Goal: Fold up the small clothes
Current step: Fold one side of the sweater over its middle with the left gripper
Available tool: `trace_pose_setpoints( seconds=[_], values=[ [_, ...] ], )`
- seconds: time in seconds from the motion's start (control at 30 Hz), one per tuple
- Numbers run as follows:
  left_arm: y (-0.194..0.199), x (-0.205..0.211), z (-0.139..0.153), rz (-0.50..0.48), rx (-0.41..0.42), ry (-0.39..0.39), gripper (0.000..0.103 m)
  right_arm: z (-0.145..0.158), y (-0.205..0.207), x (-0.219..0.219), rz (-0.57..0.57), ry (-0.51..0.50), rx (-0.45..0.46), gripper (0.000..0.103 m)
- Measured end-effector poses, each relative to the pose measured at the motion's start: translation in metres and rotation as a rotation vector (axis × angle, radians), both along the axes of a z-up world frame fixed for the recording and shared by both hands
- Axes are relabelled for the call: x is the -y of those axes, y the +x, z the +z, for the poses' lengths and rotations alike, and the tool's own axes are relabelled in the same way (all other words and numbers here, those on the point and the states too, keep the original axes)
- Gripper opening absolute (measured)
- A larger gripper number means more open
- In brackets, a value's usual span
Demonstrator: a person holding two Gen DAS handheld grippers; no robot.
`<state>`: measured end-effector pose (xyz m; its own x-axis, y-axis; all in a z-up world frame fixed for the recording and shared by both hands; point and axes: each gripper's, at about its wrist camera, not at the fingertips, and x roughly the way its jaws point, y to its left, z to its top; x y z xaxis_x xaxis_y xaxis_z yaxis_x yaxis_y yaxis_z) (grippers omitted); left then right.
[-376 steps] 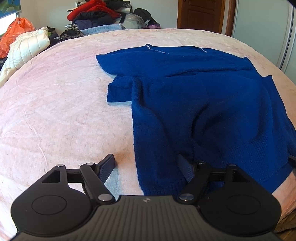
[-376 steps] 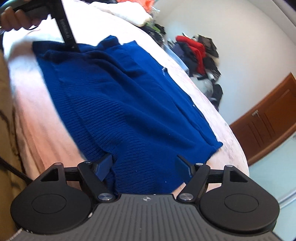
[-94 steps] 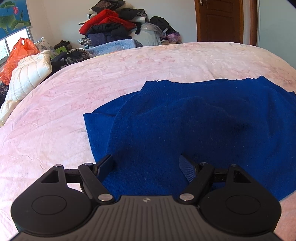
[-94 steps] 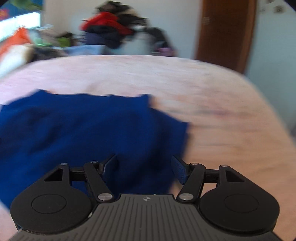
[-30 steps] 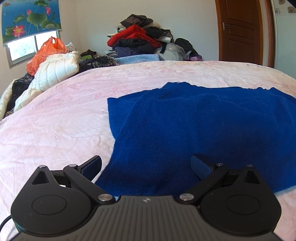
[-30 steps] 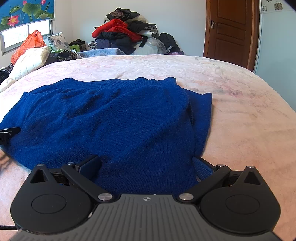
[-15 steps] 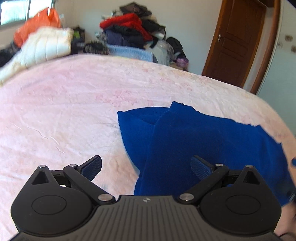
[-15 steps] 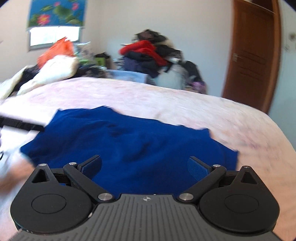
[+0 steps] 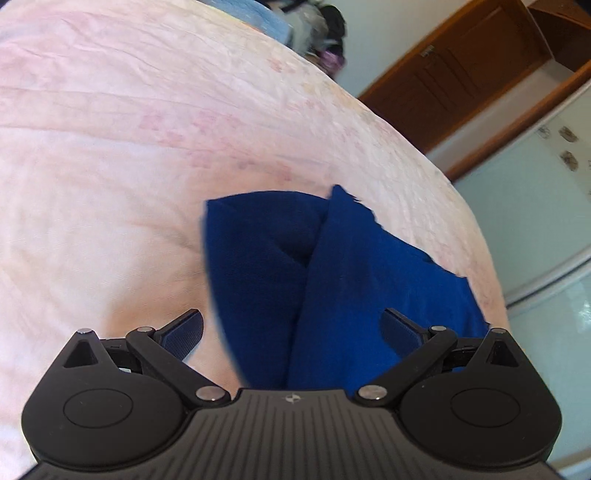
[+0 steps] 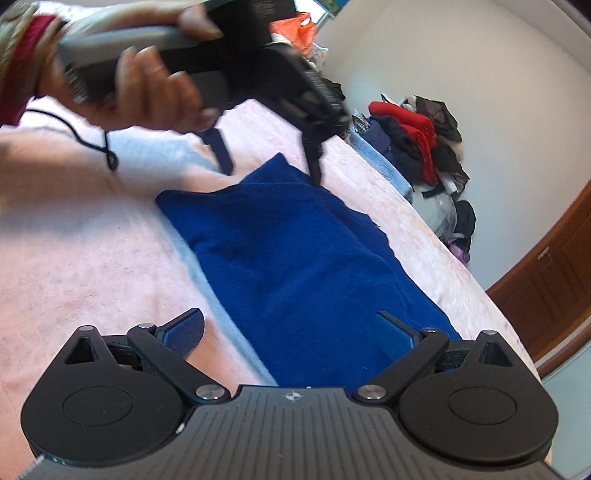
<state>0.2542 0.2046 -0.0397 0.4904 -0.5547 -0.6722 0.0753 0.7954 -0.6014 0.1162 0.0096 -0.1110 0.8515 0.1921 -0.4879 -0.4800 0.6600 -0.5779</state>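
A dark blue knitted sweater (image 9: 354, 280) lies folded in half on the pink bedspread (image 9: 110, 155). The left wrist view shows its left end, where one layer overlaps another. My left gripper (image 9: 291, 330) hangs open just above that end, holding nothing. Across the fabric, the right wrist view takes in the whole folded sweater (image 10: 295, 258). There my right gripper (image 10: 295, 330) stands open over the near end, also holding nothing. A hand (image 10: 140, 85) holds the left gripper (image 10: 271, 158) over the sweater's far end.
A heap of red and dark clothes (image 10: 417, 136) is piled against the far wall. A brown wooden door (image 9: 461, 74) stands beyond the bed. An orange bag (image 10: 299, 29) shows behind the hand. Bare bedspread (image 10: 74, 236) lies left of the sweater.
Both grippers have swung round: the left tilted down toward the sweater's left end, and the right now looks along the sweater toward the left gripper. Both stay open.
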Motion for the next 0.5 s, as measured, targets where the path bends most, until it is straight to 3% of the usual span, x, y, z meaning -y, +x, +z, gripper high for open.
trace_pose_setpoints(
  seconds=[0.23,0.33,0.4,0.47,0.5],
  values=[
    [0.039,0.011,-0.009,-0.053,-0.034,-0.129,0.103,-0.009,0.024,-0.035,-0.011,-0.022,0.100,0.096],
    [0.053,0.018,-0.012,-0.063,-0.023,-0.146,0.102,-0.012,0.034,-0.045,-0.004,-0.020,0.125,0.088],
    [0.059,0.025,-0.011,-0.068,-0.008,-0.131,0.101,-0.012,0.037,-0.048,0.006,-0.014,0.116,0.069],
    [0.063,0.033,-0.009,-0.068,0.003,-0.094,0.092,-0.013,0.038,-0.050,0.013,-0.003,0.104,0.057],
    [0.063,0.037,-0.007,-0.070,0.010,-0.067,0.083,-0.014,0.037,-0.051,0.018,-0.002,0.103,0.050]
  ],
)
